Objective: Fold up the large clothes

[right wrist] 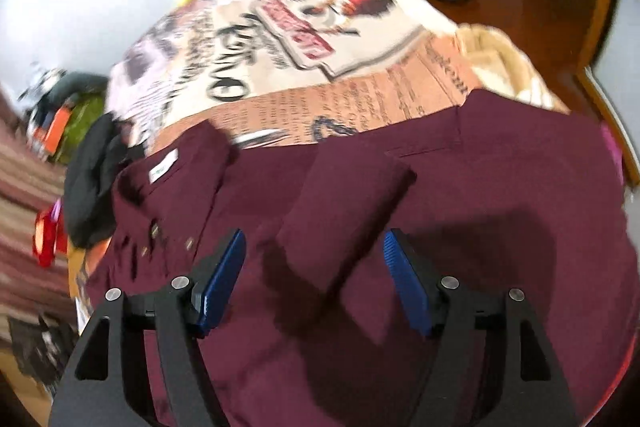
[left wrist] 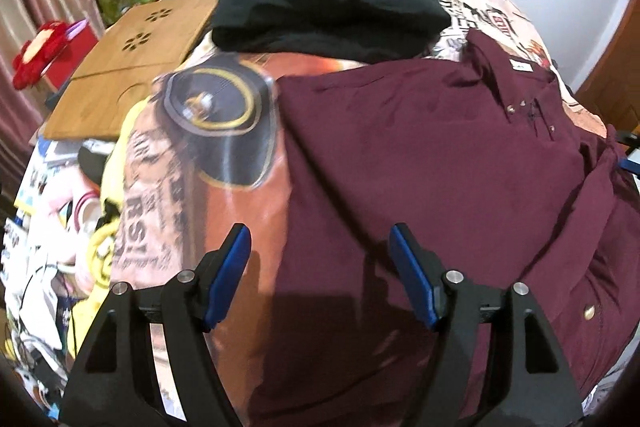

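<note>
Left tool (left wrist: 320, 247) gapes empty over the maroon shirt (left wrist: 440, 163); only the right tool (right wrist: 314, 251), open too, shows the folded sleeve (right wrist: 344, 211).

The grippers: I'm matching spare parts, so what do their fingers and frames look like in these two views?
Both match. The left gripper and the right gripper each have two flat blue pads on black angular frames with triangular cut-outs, joined by round silver pins. The right's pads look ribbed. No cables, markings or sleeves show.

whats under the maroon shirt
The maroon shirt lies on a printed bedspread, which shows around its edges. Whatever sits directly beneath the shirt is covered.
</note>
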### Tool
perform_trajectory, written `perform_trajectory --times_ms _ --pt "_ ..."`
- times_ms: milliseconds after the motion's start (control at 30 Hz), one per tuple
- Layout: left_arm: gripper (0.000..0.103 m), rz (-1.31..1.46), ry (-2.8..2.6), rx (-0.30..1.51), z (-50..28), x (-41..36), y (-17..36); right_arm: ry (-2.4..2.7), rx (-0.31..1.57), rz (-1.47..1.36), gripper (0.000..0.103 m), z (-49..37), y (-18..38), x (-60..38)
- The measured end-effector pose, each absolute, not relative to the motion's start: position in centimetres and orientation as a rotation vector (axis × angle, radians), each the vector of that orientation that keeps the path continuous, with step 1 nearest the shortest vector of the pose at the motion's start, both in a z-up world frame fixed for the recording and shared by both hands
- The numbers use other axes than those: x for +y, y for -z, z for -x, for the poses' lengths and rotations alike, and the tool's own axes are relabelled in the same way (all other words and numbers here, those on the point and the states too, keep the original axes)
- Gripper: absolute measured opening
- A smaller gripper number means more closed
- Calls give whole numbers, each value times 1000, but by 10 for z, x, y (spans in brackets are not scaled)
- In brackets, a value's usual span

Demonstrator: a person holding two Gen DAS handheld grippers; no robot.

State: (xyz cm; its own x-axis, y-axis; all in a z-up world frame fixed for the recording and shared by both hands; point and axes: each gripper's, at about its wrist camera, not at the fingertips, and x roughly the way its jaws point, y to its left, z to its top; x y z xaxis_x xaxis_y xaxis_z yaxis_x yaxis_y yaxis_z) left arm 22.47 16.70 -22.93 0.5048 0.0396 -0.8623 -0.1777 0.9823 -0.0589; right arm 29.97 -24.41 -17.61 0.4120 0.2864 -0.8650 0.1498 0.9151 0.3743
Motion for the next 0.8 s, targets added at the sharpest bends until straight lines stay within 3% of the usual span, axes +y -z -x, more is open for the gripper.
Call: perform_trajectory --times_ms 133,267,333,633,800 --pt "71 99 -83 1038 -241 156 234 -37 1188 -443 68 -320 196 -243" --pt "71 50 -42 1084 -253 140 246 -41 1171 -462 31 -322 195 -242" --pt "71 42 -27 1100 -255 133 251 -62 1152 -471 24 -319 187 -241" --pt "71 196 136 1124 -232 112 245 -175 844 -303 21 -272 76 -233" --pt "71 193 129 1113 -216 97 240 -137 863 -200 27 -259 86 -243"
